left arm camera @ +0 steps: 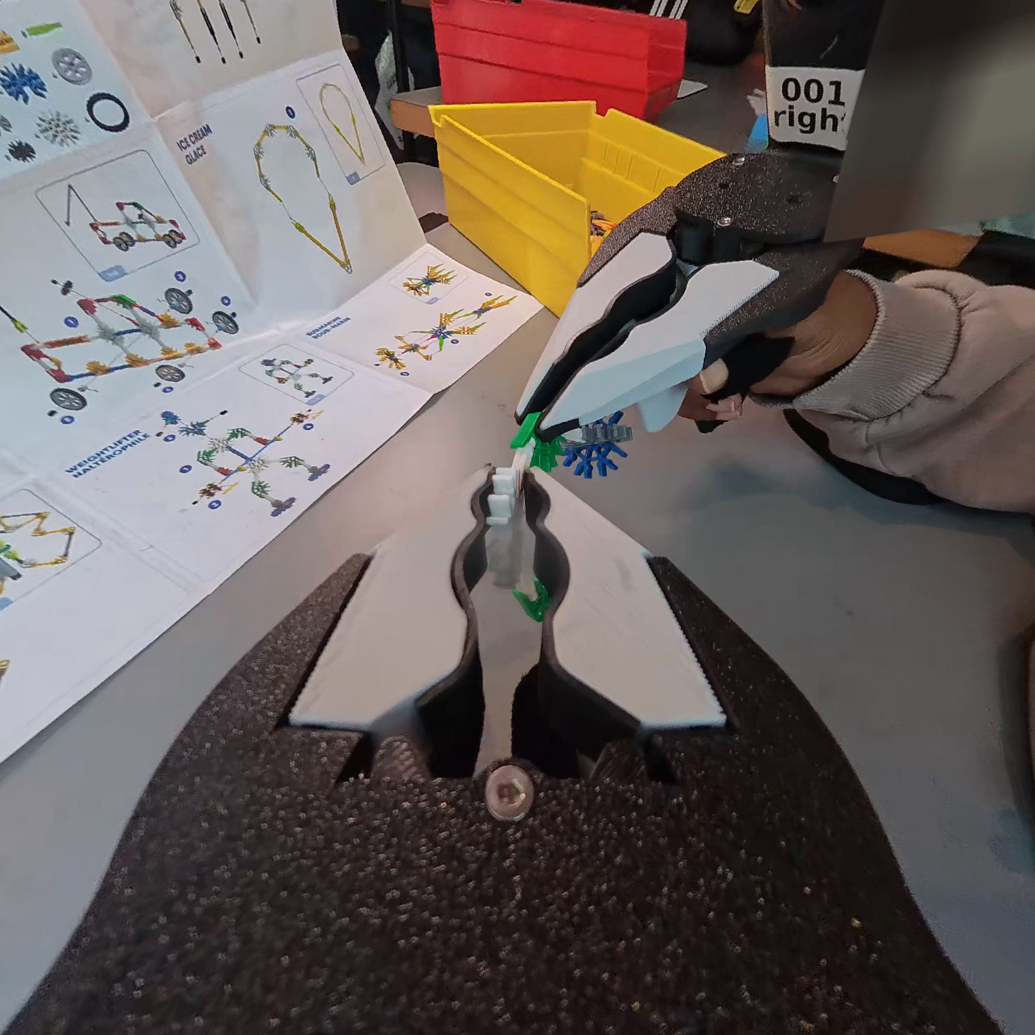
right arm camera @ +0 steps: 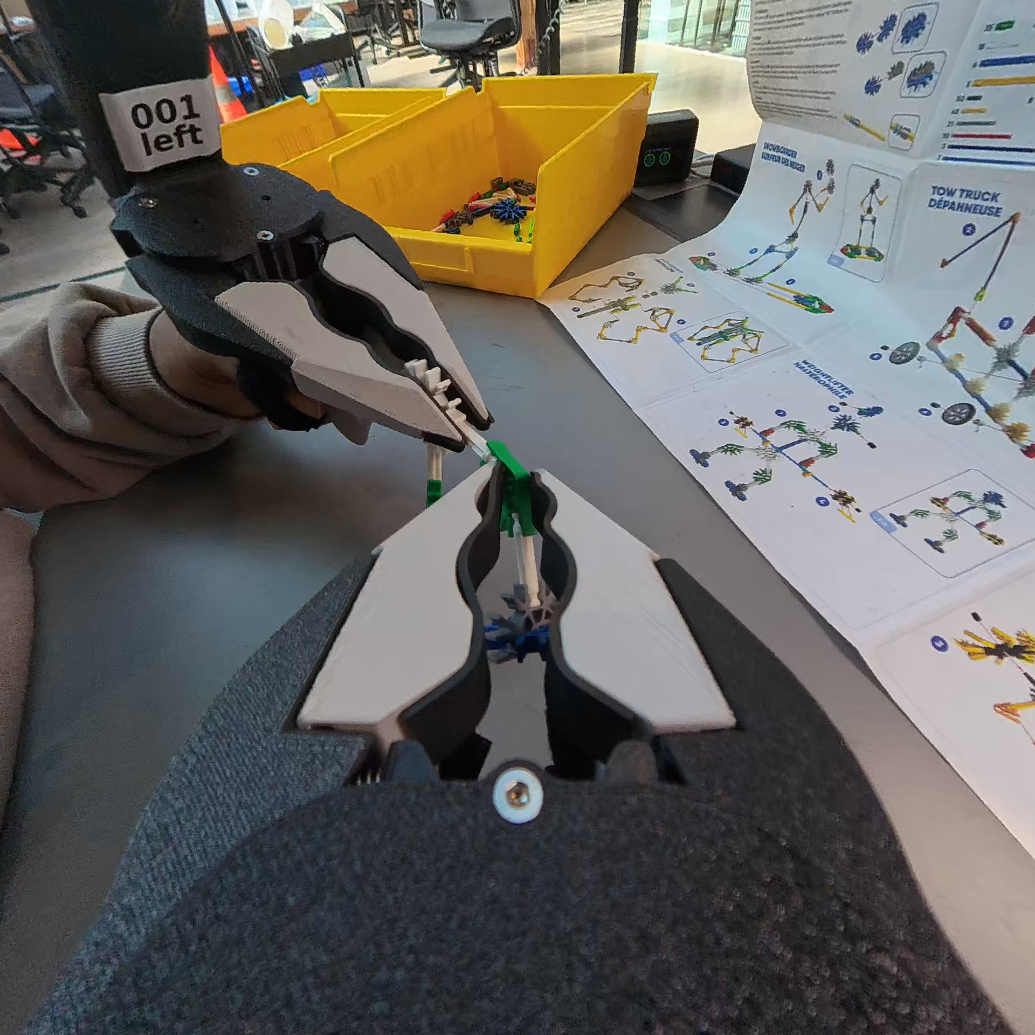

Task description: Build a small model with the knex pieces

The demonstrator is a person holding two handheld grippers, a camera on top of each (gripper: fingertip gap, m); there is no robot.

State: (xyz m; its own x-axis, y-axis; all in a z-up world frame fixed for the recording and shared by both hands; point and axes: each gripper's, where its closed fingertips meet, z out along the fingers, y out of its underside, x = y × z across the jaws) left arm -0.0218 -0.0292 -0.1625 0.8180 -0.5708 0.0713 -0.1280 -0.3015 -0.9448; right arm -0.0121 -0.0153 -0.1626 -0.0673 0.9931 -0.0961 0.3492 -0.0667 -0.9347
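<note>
On the left, a folded instruction sheet of coloured build diagrams is lying on the grey counter, its far part propped up.

Next to it, the left gripper is hovering above the counter. Its fingers are pressing almost together on a white toothed connector, leaving only a narrow slot. In the right wrist view, a white rod with a green end piece is hanging below this connector.

A short white rod is running from the white connector to a green connector. The right gripper is pinching that piece, with its fingers drawn in close around it. Both grippers are therefore holding one joined assembly, tip nearly touching tip.

Under the green connector another white rod is leading down to a grey connector and a blue connector, which are sitting together. So several parts are already linked.

Behind the right gripper, a yellow bin is holding loose pieces that are not built in. A red bin is standing behind it.
</note>
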